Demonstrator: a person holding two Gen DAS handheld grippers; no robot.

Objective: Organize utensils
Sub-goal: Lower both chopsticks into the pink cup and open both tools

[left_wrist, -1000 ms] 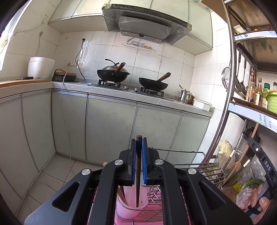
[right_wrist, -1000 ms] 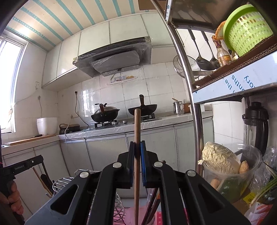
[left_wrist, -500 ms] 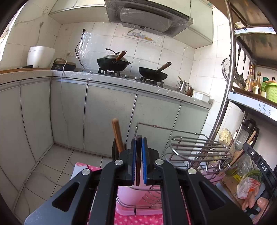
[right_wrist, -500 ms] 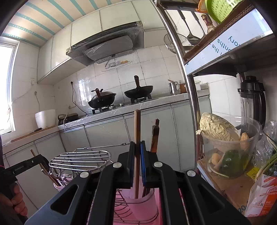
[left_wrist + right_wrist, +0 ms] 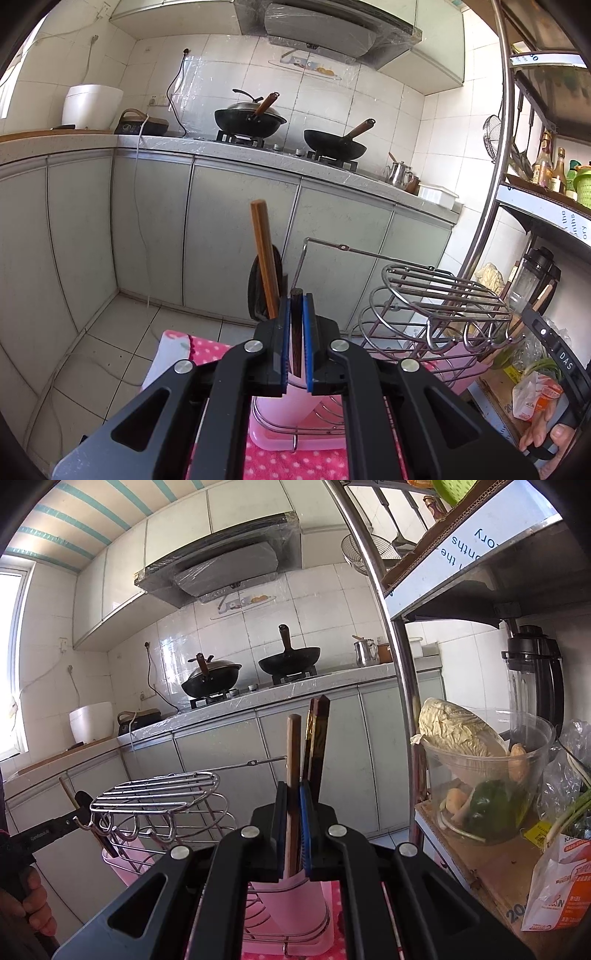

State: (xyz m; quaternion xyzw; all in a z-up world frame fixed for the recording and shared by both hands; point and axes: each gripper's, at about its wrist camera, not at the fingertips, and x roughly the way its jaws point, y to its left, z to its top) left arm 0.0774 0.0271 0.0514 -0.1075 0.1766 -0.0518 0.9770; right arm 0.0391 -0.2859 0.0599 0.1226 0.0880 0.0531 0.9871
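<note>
In the left wrist view my left gripper (image 5: 296,299) is shut on a dark brown chopstick (image 5: 295,332), held upright over a pink cup (image 5: 280,406). A light wooden chopstick (image 5: 264,258) and a black utensil stand in that cup, just left of the pads. In the right wrist view my right gripper (image 5: 291,786) is shut on a light wooden chopstick (image 5: 293,746), upright over another pink cup (image 5: 299,904). Dark chopsticks (image 5: 316,746) stand in this cup close to its right pad. The jaws hide the lower ends of both held chopsticks.
A wire rack (image 5: 436,295) spans between the two cups, seen at the left (image 5: 159,797) in the right wrist view. A pink dotted cloth (image 5: 295,461) lies underneath. A metal shelf pole (image 5: 402,701), a bowl of vegetables (image 5: 480,775) and a blender (image 5: 535,679) stand close on the right.
Both grippers have sunk with their chopsticks. The rack and the pink cups have risen in both views, and the chopsticks standing in the cups have come into sight beside the pads.
</note>
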